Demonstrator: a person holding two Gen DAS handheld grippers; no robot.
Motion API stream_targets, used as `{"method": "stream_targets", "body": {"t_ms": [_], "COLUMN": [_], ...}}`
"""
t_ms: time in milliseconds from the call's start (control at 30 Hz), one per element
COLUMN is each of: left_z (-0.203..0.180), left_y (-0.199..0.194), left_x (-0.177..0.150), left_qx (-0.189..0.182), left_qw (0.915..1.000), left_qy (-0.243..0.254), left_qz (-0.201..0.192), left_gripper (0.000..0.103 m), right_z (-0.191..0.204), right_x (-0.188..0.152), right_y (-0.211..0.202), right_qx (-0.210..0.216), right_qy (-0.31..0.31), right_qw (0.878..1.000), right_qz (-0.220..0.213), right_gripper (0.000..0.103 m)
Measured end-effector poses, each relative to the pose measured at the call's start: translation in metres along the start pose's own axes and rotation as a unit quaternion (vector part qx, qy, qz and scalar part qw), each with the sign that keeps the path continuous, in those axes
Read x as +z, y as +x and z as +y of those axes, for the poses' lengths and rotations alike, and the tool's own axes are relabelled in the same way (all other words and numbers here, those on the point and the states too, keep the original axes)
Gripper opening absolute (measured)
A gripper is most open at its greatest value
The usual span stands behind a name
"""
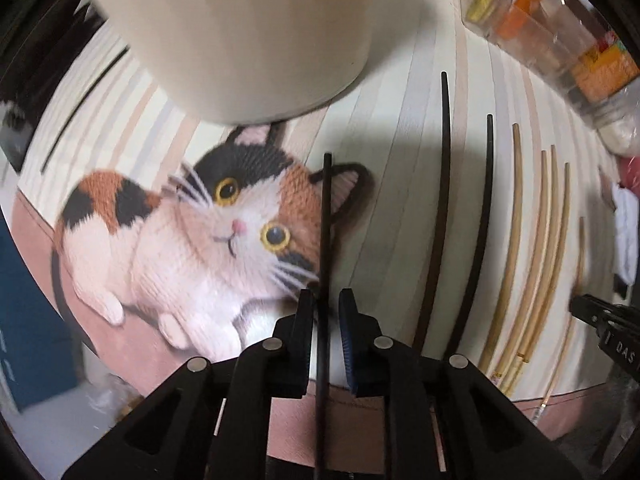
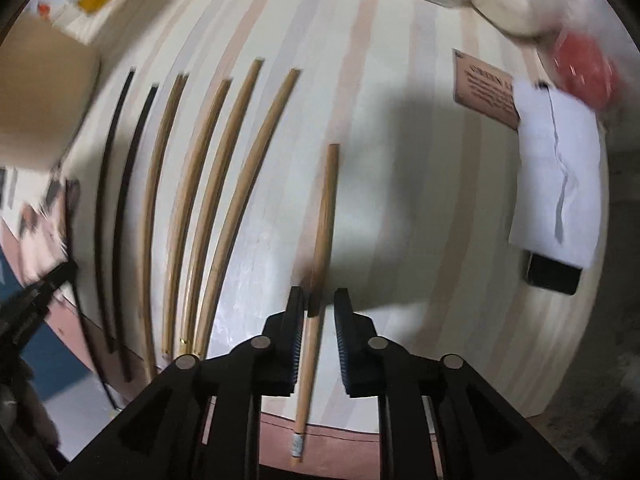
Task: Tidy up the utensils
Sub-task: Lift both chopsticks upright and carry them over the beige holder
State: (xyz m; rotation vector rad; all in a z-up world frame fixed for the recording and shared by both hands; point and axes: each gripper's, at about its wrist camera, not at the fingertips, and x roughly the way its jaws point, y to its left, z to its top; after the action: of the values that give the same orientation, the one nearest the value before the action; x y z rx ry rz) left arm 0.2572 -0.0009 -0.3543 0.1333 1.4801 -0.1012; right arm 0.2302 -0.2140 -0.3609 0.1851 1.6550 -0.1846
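Observation:
My left gripper (image 1: 325, 316) stands open around a black chopstick (image 1: 326, 216) that runs straight ahead between its jaws over the cat picture. Two more black chopsticks (image 1: 440, 208) and several wooden chopsticks (image 1: 516, 232) lie in a row to its right on the striped mat (image 1: 400, 128). My right gripper (image 2: 318, 316) stands open around a single wooden chopstick (image 2: 326, 216) lying on the mat. To its left lie several wooden chopsticks (image 2: 224, 184) and two black ones (image 2: 116, 184).
A cream cylindrical container (image 1: 240, 32) stands just ahead of the left gripper. Clear plastic boxes (image 1: 560, 32) sit at the back right. A white paper (image 2: 560, 168), a dark phone (image 2: 554, 276), a pink card (image 2: 486, 88) and a red object (image 2: 584, 68) lie at the right.

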Motion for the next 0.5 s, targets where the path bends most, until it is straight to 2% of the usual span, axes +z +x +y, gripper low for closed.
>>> {"method": "stream_targets", "body": {"t_ms": [133,233,267,300,367,433,500], "left_z": [-0.021,-0.046,-0.051,-0.053,-0.053,-0.042,-0.037], "left_y": [-0.001,-0.002,-0.003,-0.005,-0.008,-0.022,-0.039], "left_x": [0.007,0.004,0.002,0.000,0.000,-0.002,-0.007], "left_qx": [0.018,0.034,0.042,0.044,0.022,-0.010,-0.027], "left_qw": [0.9994,0.9976,0.9970,0.9969,0.9983,0.9986,0.9972], "left_qy": [0.024,0.049,0.053,0.051,0.033,0.006,-0.008], "left_qz": [-0.018,-0.036,-0.039,-0.041,-0.042,-0.052,-0.070], "left_gripper": [0.011,0.001,0.001,0.003,0.003,0.003,0.003], "right_z": [0.015,0.024,0.028,0.017,0.011,0.000,-0.002], "right_x": [0.009,0.021,0.022,0.018,0.011,-0.005,-0.013], "right_y": [0.001,-0.001,0.000,0.003,0.003,0.001,-0.001], "right_qx": [-0.006,-0.004,-0.008,-0.010,0.009,0.024,0.036], "right_qy": [0.013,0.025,0.026,0.025,0.031,0.054,0.071], "right_qw": [1.000,1.000,1.000,1.000,0.999,0.997,0.995], "right_qz": [0.003,-0.002,-0.006,-0.012,-0.036,-0.048,-0.063], "right_gripper": [0.017,0.016,0.014,0.014,0.007,0.007,0.007]}}
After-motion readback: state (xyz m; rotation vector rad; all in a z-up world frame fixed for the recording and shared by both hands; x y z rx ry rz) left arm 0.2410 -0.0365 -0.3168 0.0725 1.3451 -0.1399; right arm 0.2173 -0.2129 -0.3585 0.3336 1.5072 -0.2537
